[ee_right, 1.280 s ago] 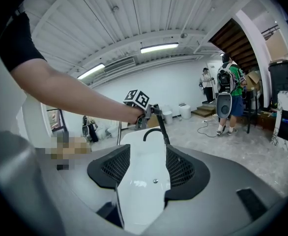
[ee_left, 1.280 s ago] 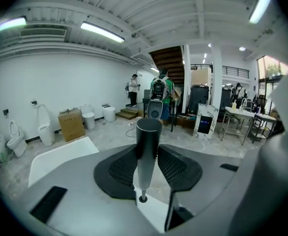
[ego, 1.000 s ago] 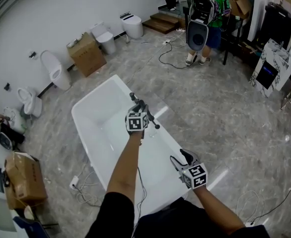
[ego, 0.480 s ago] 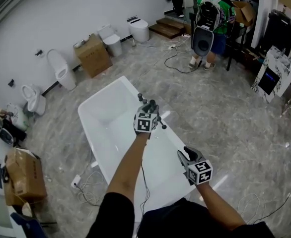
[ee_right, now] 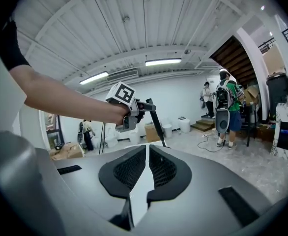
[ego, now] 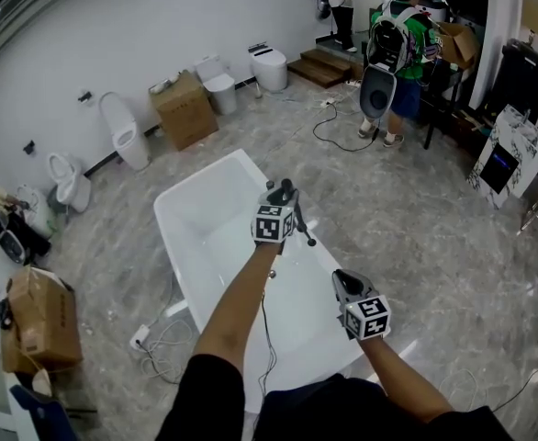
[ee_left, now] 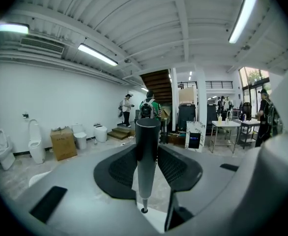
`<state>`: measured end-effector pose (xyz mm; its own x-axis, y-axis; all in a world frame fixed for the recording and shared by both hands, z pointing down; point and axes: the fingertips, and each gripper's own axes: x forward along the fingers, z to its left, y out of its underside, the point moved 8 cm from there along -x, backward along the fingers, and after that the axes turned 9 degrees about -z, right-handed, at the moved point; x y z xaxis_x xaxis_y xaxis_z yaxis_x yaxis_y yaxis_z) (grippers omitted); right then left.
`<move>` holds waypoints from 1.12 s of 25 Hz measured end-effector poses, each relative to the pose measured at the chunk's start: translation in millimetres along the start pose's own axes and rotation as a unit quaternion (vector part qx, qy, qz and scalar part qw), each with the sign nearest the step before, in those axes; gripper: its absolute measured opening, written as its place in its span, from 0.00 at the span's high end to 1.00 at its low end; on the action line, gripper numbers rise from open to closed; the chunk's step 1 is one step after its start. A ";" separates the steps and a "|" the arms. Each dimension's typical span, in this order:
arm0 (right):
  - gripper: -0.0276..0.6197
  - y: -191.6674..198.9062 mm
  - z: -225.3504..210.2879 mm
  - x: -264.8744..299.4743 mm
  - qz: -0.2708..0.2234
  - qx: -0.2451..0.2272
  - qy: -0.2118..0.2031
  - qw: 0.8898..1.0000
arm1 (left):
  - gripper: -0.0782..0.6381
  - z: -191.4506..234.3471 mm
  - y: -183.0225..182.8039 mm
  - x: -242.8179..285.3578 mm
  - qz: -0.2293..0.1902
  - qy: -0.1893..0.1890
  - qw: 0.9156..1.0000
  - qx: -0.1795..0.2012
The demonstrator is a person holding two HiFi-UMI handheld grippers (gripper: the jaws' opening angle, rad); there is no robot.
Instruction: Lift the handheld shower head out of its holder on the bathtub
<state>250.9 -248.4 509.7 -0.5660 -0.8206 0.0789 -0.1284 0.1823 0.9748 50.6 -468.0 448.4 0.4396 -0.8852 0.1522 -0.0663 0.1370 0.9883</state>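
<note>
The shower head (ego: 298, 217) is a dark grey stick-shaped handle, held up above the white bathtub (ego: 179, 200). My left gripper (ego: 284, 191) is shut on it. In the left gripper view the handle (ee_left: 146, 161) stands upright between the pads (ee_left: 122, 168), with a small tip at its lower end. The right gripper view shows the left gripper (ee_right: 134, 108) with the shower head (ee_right: 157, 126) slanting down from it. My right gripper (ego: 341, 279) hovers over the tub's near rim. Its jaws (ee_right: 147, 154) are closing, almost together, with nothing between them.
Toilets (ego: 122, 131) and a cardboard box (ego: 184, 108) line the far wall. A person with a backpack (ego: 393, 44) stands at the back right beside steps (ego: 329, 62). Cables (ego: 159, 338) and another box (ego: 35, 324) lie left of the tub.
Both grippers have risen. The left has carried the shower head higher over the tub. The right gripper's jaws, wide apart before, have come nearly together.
</note>
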 end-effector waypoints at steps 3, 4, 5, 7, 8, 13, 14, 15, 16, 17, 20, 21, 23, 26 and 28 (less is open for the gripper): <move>0.93 -3.1 10.7 6.2 -0.002 -0.002 -0.005 1.000 | 0.71 9.5 -9.6 -13.5 -0.012 -0.004 1.000 -0.012; 0.93 -4.1 14.8 8.1 -0.004 -0.002 -0.007 1.000 | 0.71 12.1 -13.8 -18.3 -0.015 -0.003 1.000 -0.008; 0.94 -5.5 18.6 9.6 -0.007 -0.002 -0.010 1.000 | 0.71 14.4 -18.8 -22.8 -0.018 -0.002 1.000 -0.003; 0.94 -7.9 25.2 11.2 -0.009 -0.001 -0.013 1.000 | 0.71 18.8 -29.5 -31.3 -0.025 -0.004 1.000 0.003; 0.94 -8.4 27.9 11.8 -0.008 -0.002 -0.012 1.000 | 0.71 21.1 -34.3 -35.9 -0.029 -0.005 1.000 0.001; 0.94 -19.0 33.6 19.0 -0.003 -0.030 -0.006 1.000 | 0.71 31.4 -48.8 -59.2 -0.049 -0.015 0.999 -0.012; 0.94 -21.5 34.6 20.2 -0.004 -0.034 -0.007 0.999 | 0.71 33.1 -50.2 -64.7 -0.052 -0.017 0.998 -0.013; 0.94 -23.7 35.4 21.0 -0.004 -0.036 -0.007 0.999 | 0.71 34.8 -51.3 -70.3 -0.055 -0.020 0.998 -0.014; 0.94 -25.7 36.0 21.3 -0.004 -0.038 -0.006 0.999 | 0.71 36.5 -52.0 -75.8 -0.059 -0.022 0.998 -0.016; 0.94 -27.7 36.2 21.5 -0.006 -0.040 -0.004 0.999 | 0.71 38.0 -52.4 -80.9 -0.062 -0.024 0.998 -0.018; 0.94 -32.7 37.0 23.3 -0.011 -0.046 0.002 0.999 | 0.71 41.3 -51.8 -94.0 -0.065 -0.027 0.997 -0.020; 0.94 -34.0 37.9 24.2 -0.012 -0.048 0.003 0.999 | 0.71 41.7 -50.9 -97.5 -0.065 -0.027 0.997 -0.019; 0.94 -36.5 39.8 25.4 -0.014 -0.051 0.005 0.999 | 0.71 40.7 -49.0 -103.0 -0.064 -0.024 0.998 -0.017; 0.94 -40.0 42.9 24.7 -0.016 -0.054 0.009 0.998 | 0.71 37.3 -46.2 -108.5 -0.062 -0.018 0.998 -0.014; 0.95 -40.7 45.5 23.7 -0.016 -0.057 0.011 0.998 | 0.71 37.1 -44.6 -111.0 -0.063 -0.017 0.998 -0.016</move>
<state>205.7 -250.6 462.4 -0.5447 -0.8371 0.0513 -0.0513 0.0943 0.9942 -28.5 -392.4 387.6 0.4129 -0.9104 0.0269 0.0166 0.0371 0.9992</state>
